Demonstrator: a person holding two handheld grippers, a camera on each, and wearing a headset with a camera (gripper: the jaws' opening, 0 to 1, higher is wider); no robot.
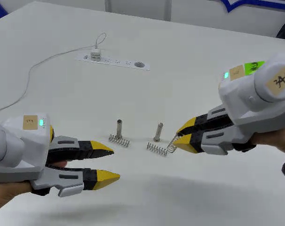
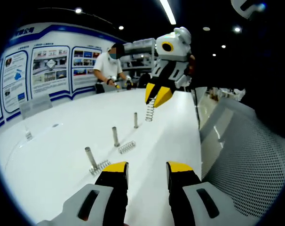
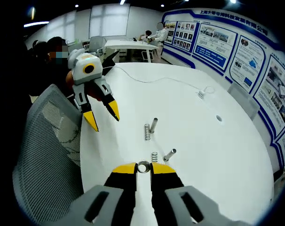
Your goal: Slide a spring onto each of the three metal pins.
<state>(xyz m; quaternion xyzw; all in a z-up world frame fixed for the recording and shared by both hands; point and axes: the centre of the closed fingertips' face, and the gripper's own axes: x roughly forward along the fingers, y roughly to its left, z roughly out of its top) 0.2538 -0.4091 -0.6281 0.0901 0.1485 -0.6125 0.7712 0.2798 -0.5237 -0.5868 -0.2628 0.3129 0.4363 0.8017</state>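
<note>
Head view: right hand-held gripper (image 1: 180,138) clenched on a spring (image 1: 172,143), just beside one pin (image 1: 158,132). Left hand-held gripper (image 1: 109,164) released, empty, well apart from it.
Left gripper view: bare bench (image 2: 53,141) flanks that pin.
Right gripper view: bench edge runs near it.

The left gripper (image 1: 115,164) and right gripper (image 1: 176,140) share white-grey housings, black jaws tipped yellow, tan stickers and small green lights.

The spring (image 1: 172,145) has its upper end hidden between the right gripper (image 1: 178,137)'s tips; that gripper's rear is cut off.
</note>
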